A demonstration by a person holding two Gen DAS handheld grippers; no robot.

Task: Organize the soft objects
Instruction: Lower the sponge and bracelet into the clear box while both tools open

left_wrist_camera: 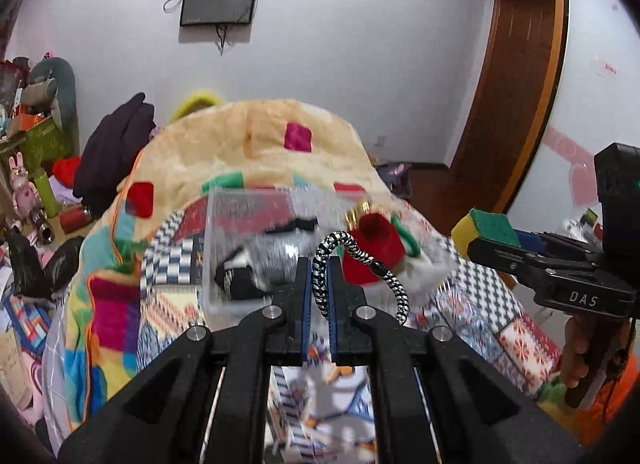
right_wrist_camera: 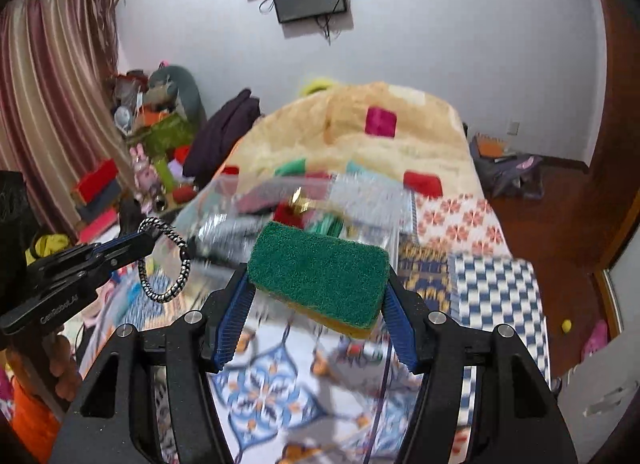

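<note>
Both tongs were loaded: left tongs (left_wrist_camera: 319, 264) pinched a braided cord loop (left_wrist_camera: 362, 264), right tongs (right_wrist_camera: 318, 296) gripped a green-yellow sponge (right_wrist_camera: 318, 270) across its long axis. Clear plastic bin (left_wrist_camera: 248, 248) sat on the bed just ahead, mid-frame in both views; left tongs looked nearer, w/ sponge at right edge.

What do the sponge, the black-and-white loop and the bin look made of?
Sponge: yellow foam under a coarse green scouring layer, matte and fibrous. Loop: braided cord, probably textile; the woven pattern shows. Bin: clear, glossy, hard-looking plastic; its contents show through.

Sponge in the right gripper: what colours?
The sponge is green on top and yellow underneath; the right wrist view shows it best.
</note>
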